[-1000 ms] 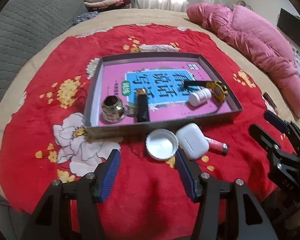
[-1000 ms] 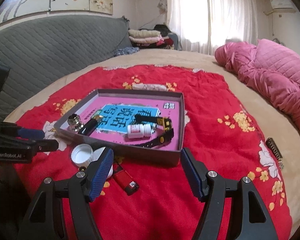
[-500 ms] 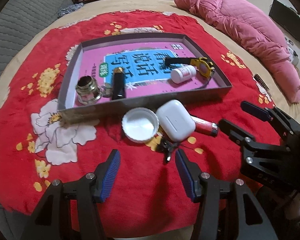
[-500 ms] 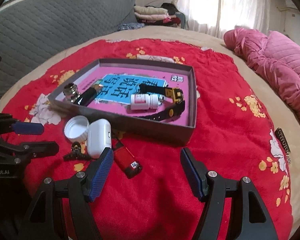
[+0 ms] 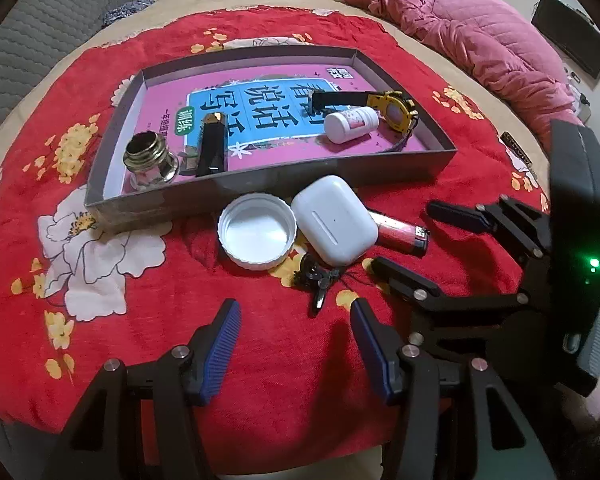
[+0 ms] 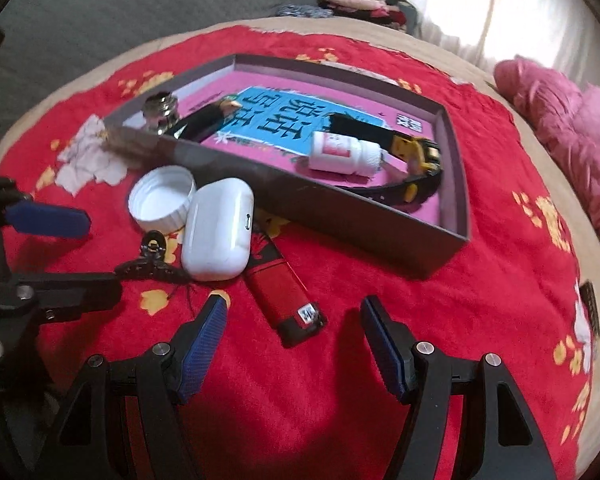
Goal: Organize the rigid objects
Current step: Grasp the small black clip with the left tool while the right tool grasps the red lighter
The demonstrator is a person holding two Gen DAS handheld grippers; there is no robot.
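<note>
Lighter point(image 6: 284, 296) dead ahead of right gripper point(image 6: 292, 344), long axis near-parallel to splayed jaws; left gripper point(image 5: 296, 344) farther, likewise gaping, empty.

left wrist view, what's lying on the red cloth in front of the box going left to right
white lid → black hair clip → white earbud case → red lighter → right tool

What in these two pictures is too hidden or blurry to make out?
- Red lighter: left wrist view, its far end hidden under the white earbud case.
- Black hair clip: right wrist view, partly behind the left gripper.
- Pill bottle label: blurred, unreadable.
- Dark strip on the blanket: too small to identify.
</note>
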